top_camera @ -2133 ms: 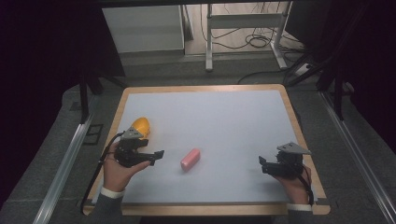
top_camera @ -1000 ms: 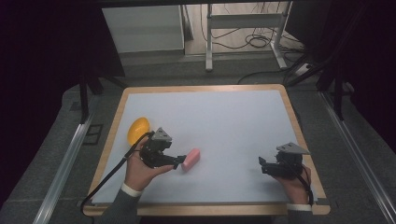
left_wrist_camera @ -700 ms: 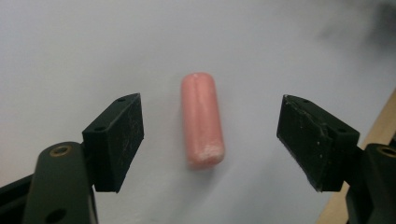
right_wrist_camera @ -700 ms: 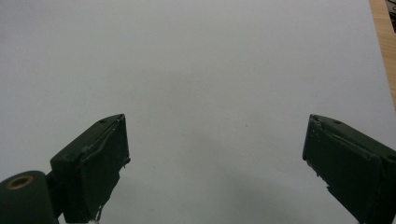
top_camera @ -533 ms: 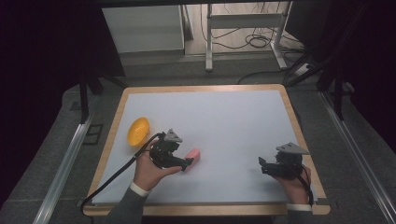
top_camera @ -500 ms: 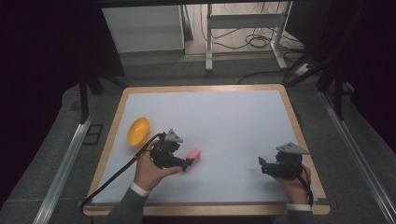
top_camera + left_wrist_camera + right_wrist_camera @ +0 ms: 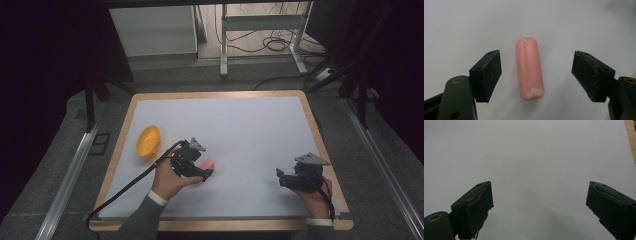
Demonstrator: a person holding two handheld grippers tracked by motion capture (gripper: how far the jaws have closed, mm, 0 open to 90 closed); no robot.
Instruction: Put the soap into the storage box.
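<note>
Pink and smooth, the sausage lies flat on the pale tabletop, a little left of centre and toward the near edge. In the left gripper view it sits between the two black jaws, which stand spread wide with clear gaps on both sides, so neither jaw touches it; its long axis runs away from the camera, with a pale scuff at its near end. From the high view the left gripper sits low over the sausage, of which just a pink end shows past the black body, and the person's left hand wraps the handle with a cable trailing to the near left. An orange bowl-like thing rests close to the left rim, just left of that gripper. Well apart at the near right, the right gripper points left over bare tabletop, its jaws likewise spread wide with nothing between them
</note>
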